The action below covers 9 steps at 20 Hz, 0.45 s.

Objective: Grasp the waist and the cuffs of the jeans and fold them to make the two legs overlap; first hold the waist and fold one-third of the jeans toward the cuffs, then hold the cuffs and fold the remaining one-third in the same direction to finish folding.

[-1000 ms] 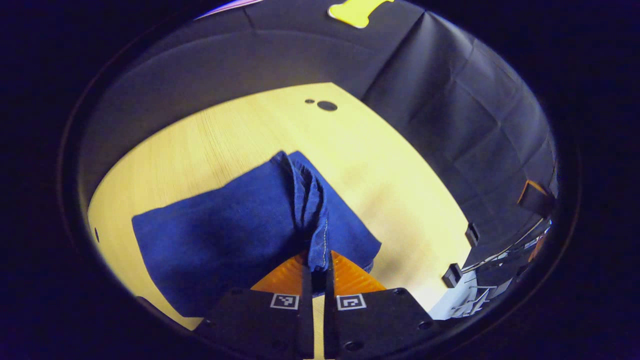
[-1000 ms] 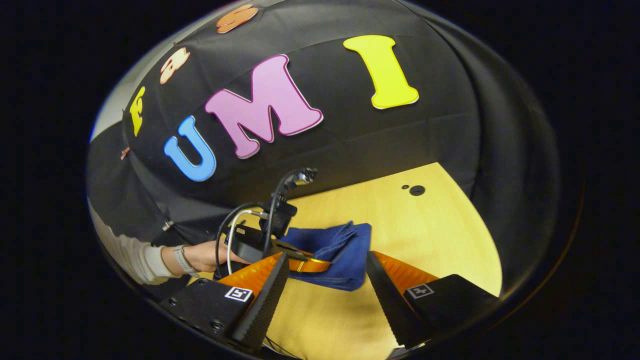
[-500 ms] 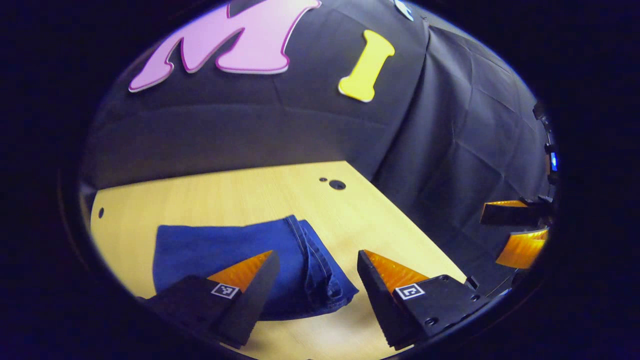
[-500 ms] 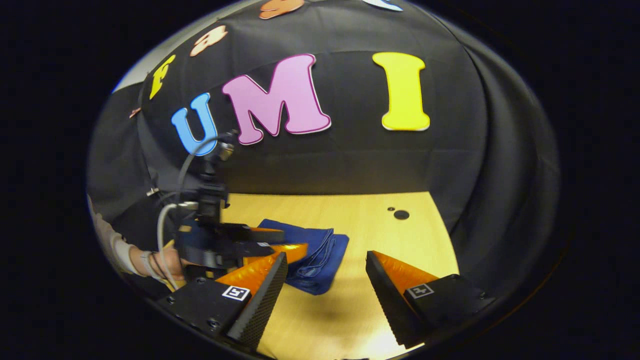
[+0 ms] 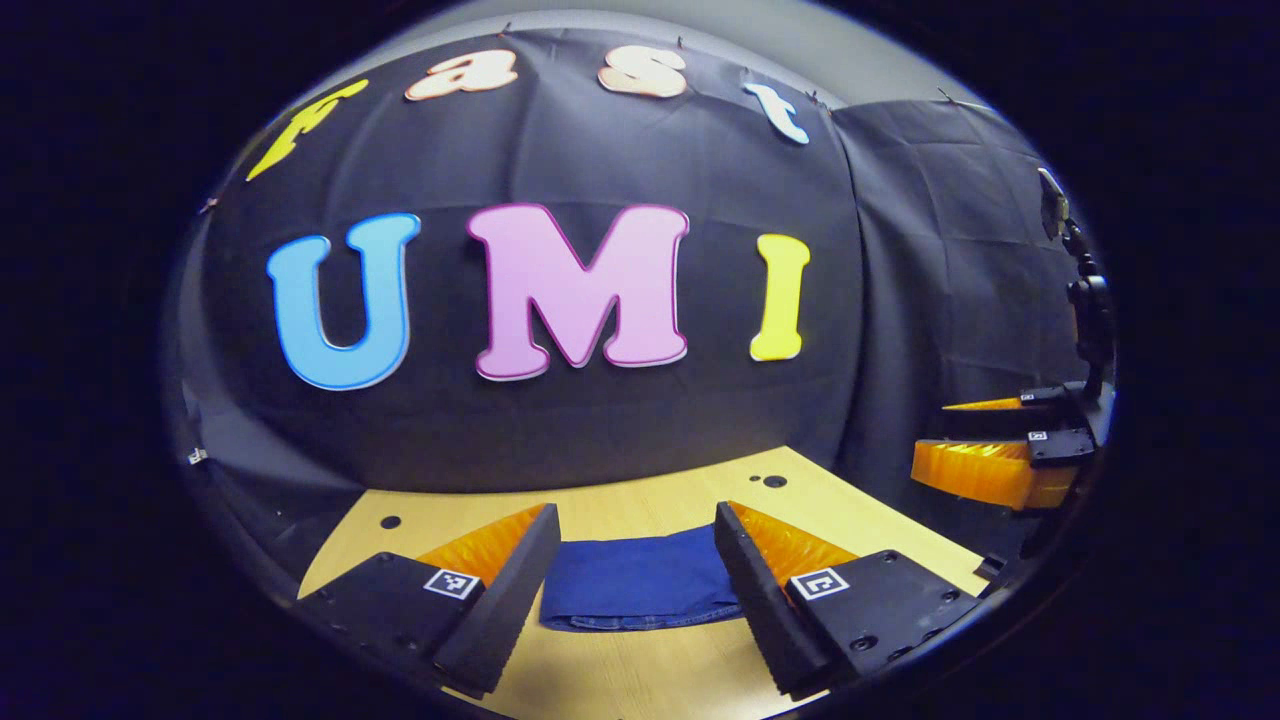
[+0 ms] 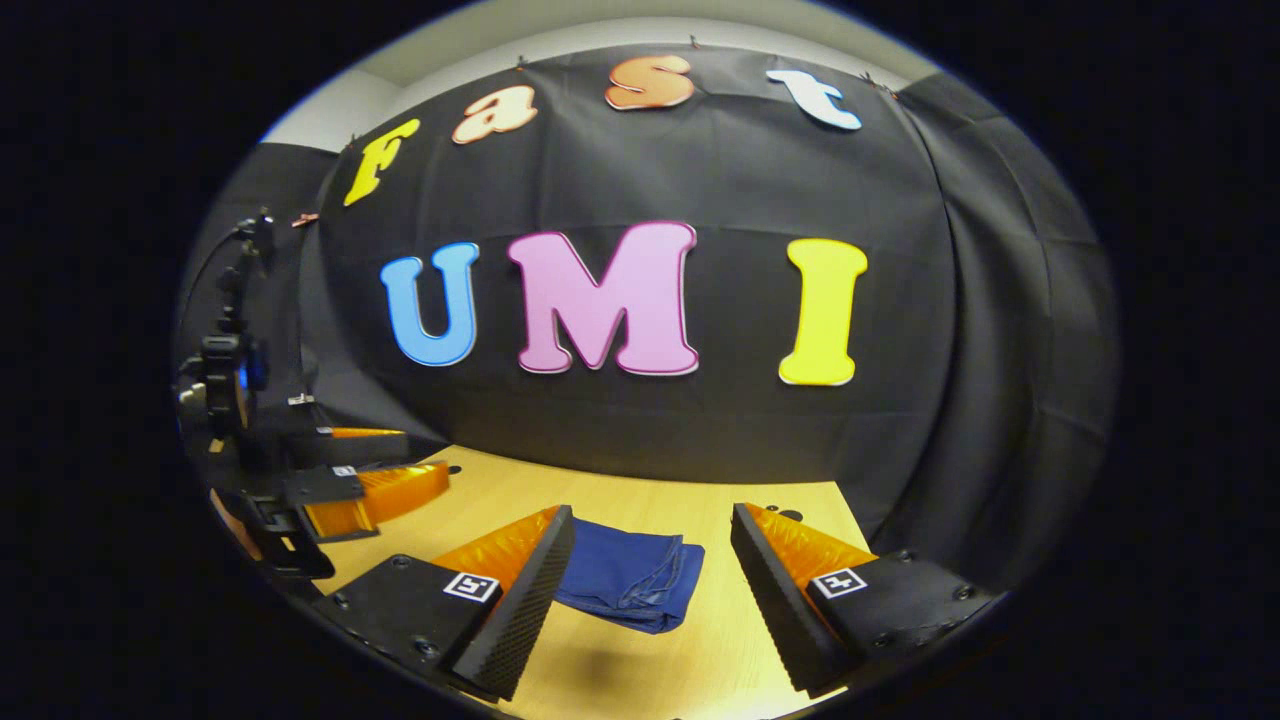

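- The jeans (image 5: 640,580) lie folded into a compact bundle on the worktop (image 5: 620,510), low in the middle of the left gripper view and framed between the two fingers there.
- In the right gripper view the same bundle sits low and just left of centre, with its layered edges turned toward the lower right of the frame.
- The left claw (image 5: 632,572) is spread wide with nothing between its fingers, and it appears held clear above the cloth.
- The right claw (image 6: 650,575) is also wide open and holds nothing; it appears again at the right edge of the left gripper view, well apart from the jeans.
- The bundle's long axis runs left to right across the left gripper view; its near edge is a stitched hem.
- The folding looks finished to me.
- The main risk from here is a claw dipping back down and catching the top layer, which would drag the fold open.
- The loose stacked edges could also slump if the worktop is bumped.
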Available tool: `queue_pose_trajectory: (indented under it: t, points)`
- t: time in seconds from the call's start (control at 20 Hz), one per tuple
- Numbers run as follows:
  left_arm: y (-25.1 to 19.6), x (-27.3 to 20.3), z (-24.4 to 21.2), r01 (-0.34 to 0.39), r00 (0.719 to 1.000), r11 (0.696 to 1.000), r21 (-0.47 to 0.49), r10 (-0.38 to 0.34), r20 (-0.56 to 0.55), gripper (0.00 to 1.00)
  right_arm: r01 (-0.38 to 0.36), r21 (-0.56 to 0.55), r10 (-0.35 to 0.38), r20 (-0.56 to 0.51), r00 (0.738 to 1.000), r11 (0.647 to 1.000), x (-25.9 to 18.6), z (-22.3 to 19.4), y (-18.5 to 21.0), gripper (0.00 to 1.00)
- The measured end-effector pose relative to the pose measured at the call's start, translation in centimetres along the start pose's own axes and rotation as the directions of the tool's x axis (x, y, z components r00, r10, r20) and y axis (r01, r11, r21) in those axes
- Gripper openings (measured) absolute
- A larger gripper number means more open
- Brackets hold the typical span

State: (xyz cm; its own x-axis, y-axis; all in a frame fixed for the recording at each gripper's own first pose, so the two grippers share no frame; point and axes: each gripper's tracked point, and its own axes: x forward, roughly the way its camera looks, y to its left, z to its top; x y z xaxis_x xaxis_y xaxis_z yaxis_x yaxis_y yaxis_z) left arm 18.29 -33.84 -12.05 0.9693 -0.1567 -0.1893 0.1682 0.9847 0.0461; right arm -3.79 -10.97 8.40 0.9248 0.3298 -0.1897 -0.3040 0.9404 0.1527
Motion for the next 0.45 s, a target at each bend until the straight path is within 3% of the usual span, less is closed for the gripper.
queue_pose_trajectory:
  t: [0.2,0.45]
  points:
    - [-0.2,-1.4,-1.8,-0.119,0.992,0.992,0.032,0.118,0.038,0.96,-0.022,-0.071,0.027,0.071,0.997,0.997,-5.1,2.5,5.6,0.97]
    - [-0.9,0.2,-6.1,-0.183,0.982,0.981,-0.057,0.180,-0.051,0.96,-0.002,-0.075,0.012,0.129,0.992,0.997,-9.4,4.2,9.4,0.96]
